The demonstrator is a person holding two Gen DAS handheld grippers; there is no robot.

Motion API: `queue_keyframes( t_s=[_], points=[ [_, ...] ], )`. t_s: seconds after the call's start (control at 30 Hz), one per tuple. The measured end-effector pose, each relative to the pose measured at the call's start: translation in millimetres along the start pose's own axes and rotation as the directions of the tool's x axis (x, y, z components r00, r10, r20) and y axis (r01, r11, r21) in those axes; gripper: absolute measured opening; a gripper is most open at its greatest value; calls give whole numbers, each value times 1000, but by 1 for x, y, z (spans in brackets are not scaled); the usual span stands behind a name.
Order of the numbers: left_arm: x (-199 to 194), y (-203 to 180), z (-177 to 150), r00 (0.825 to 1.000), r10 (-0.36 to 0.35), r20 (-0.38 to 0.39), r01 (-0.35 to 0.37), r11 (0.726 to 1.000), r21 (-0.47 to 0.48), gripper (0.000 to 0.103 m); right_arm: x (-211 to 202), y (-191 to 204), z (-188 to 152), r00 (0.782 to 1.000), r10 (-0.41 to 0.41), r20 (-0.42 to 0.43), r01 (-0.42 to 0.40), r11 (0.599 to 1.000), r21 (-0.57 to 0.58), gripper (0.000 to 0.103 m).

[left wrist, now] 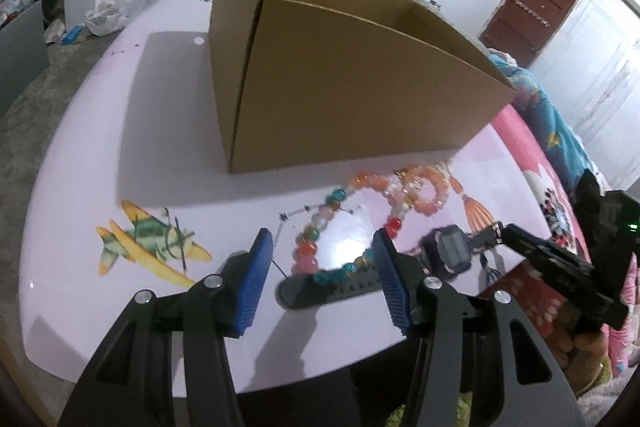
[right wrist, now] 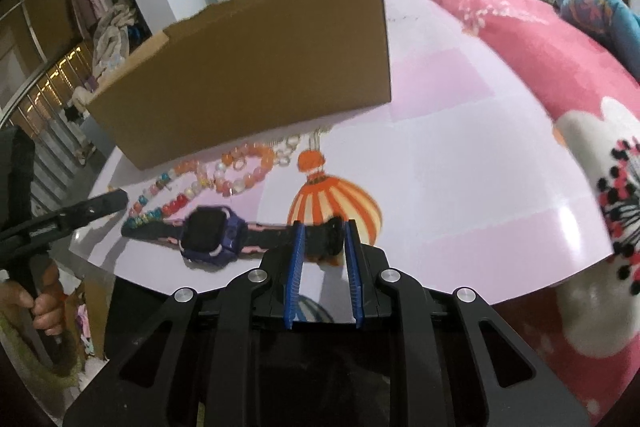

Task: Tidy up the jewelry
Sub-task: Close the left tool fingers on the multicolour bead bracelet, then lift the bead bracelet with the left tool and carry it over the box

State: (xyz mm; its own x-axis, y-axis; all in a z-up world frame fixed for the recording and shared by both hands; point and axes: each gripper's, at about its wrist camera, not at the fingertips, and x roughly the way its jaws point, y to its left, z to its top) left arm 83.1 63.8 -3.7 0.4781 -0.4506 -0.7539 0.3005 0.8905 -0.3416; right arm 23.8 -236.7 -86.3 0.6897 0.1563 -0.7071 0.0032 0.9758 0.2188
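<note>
Left wrist view: the left tool [left wrist: 324, 247] hovers low over the pale pink desk [left wrist: 80, 155] with its blue pads standing apart and nothing pressed between them. Between and just beyond the pads lies a string of multicoloured beads [left wrist: 316, 227], looping toward a cluster of orange and pink bead bracelets [left wrist: 420, 187] near the foot of an open cardboard box [left wrist: 340, 87]. A dark digital watch [left wrist: 450, 251] lies at the near edge of the desk, its strap running under the bead string toward the left tool. The far end of that strap is gripped by the right tool [left wrist: 496, 231], which reaches in from the right. An aeroplane picture [left wrist: 148, 243] is printed on the desk at the left.

Right wrist view: the right tool [right wrist: 322, 239] is clamped on the end of the watch [right wrist: 212, 235] strap, the black band pinched between its narrow-set blue pads. The watch case lies to the left on the desk [right wrist: 460, 167], beside a printed orange striped balloon [right wrist: 336, 203]. The beads [right wrist: 160, 203] and the bracelets [right wrist: 240, 167] lie behind it, touching the front of the cardboard box [right wrist: 248, 75]. The left tool [right wrist: 96, 205] enters from the left, held by a hand [right wrist: 44, 303]. A pink blanket [right wrist: 540, 39] lies on the right.
</note>
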Motion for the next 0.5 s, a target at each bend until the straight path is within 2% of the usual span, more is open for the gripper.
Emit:
queue_keyframes(
  t_s=[0.13, 0.23, 0.33, 0.4, 0.47, 0.5],
  points=[
    [9, -8, 7, 993, 116, -12, -115, 992, 58, 50, -6, 3, 11, 999, 27, 28, -27, 1000, -8, 19],
    [16, -19, 10, 987, 159, -26, -154, 980, 124, 44, -5, 13, 19, 997, 65, 34, -65, 998, -28, 19],
    [27, -28, 8, 976, 211, -59, -195, 960, 198, 36, -2, 27, 27, 994, 105, 31, -103, 993, -50, 19],
    [33, -36, 6, 963, 264, -46, -243, 933, 265, 30, 2, 38, 31, 991, 128, 21, -127, 990, -64, 19],
    [35, -40, 6, 964, 262, -39, -239, 924, 300, 18, 8, 45, 35, 987, 159, 5, -158, 985, -64, 19],
    [35, -41, 7, 966, 255, -39, -232, 923, 306, 15, 10, 47, 36, 985, 171, -1, -171, 983, -64, 19]
  ],
)
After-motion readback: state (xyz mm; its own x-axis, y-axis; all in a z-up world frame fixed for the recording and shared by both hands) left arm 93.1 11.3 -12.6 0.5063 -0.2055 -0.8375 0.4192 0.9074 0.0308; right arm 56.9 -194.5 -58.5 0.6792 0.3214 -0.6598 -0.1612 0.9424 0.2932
